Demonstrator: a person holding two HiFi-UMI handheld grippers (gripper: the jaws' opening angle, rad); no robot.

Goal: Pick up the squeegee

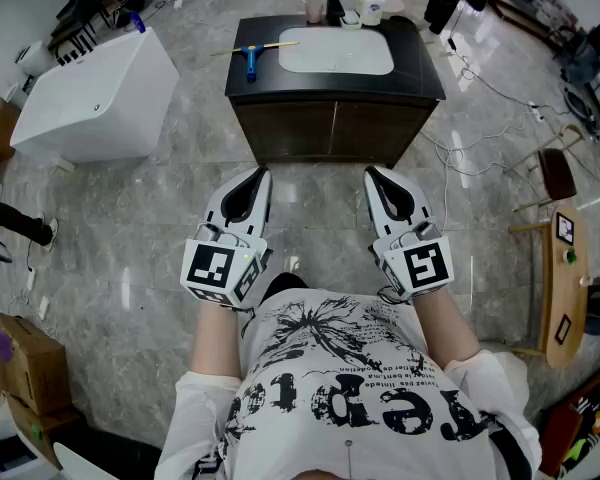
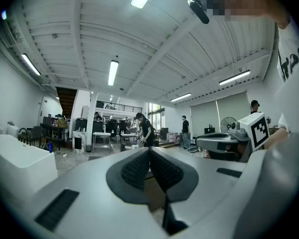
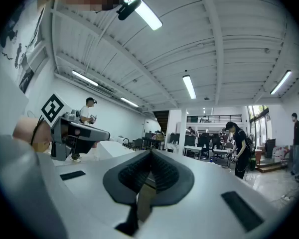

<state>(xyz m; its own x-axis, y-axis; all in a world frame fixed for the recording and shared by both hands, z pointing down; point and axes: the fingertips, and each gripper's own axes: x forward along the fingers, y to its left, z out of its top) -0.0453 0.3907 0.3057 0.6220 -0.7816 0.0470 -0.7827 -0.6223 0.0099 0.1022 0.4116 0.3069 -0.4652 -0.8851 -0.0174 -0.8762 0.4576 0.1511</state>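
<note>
The squeegee (image 1: 250,59), with a blue handle and a long pale blade, lies on the dark vanity counter (image 1: 425,73) left of the white basin (image 1: 335,50). Both grippers are held close to the person's body, well short of the vanity, pointing level toward it. In the head view the left gripper (image 1: 261,173) and the right gripper (image 1: 371,172) hang side by side over the floor. Each is shut with nothing between its jaws. In its own view the left gripper (image 2: 150,150) has its black pads pressed together, and so does the right gripper (image 3: 150,153). The squeegee does not show in either gripper view.
A white bathtub (image 1: 100,98) stands on the floor to the left of the vanity. Bottles and a cup (image 1: 313,9) line the counter's back edge. Cables (image 1: 480,158) trail over the floor on the right, near a wooden chair (image 1: 560,268). A cardboard box (image 1: 20,358) sits at lower left.
</note>
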